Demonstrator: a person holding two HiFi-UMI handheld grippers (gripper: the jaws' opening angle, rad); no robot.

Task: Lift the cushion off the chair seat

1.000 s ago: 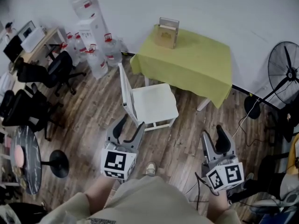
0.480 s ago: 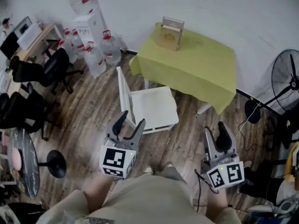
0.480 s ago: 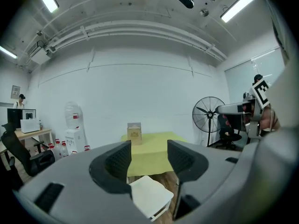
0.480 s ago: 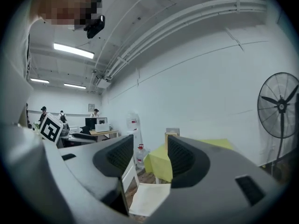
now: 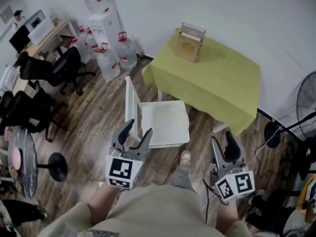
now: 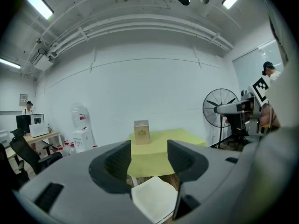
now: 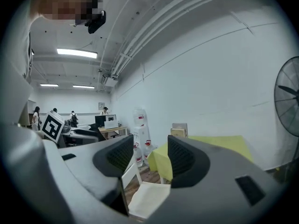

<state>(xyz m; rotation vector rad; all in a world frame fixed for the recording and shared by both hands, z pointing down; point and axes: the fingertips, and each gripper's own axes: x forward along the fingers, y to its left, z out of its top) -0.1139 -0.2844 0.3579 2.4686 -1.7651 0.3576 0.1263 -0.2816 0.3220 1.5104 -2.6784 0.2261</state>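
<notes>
Claws spread and empty on left gripper point(image 5: 138, 128) and right gripper point(image 5: 221, 139), both short of the chair point(image 5: 130, 98); the cushion point(image 5: 166, 122), seemingly the pale pad on its seat, lies untouched, so reaching, gripping and lifting all remain

We found the room bright and evenly lit. Light came from long ceiling tubes point(image 6: 38, 4), which burned out to plain white strips in both gripper views. Shadows on the wooden floor point(image 5: 94, 117) were soft and faint, and we saw no harsh glare. The head view bowed strongly at its edges, curving the walls. Both gripper views were fisheye, with dark rounded corners. The left gripper point(image 6: 148, 158) and the right gripper point(image 7: 145, 155) sat close to their lenses and looked soft, while the far wall was sharper.
</notes>
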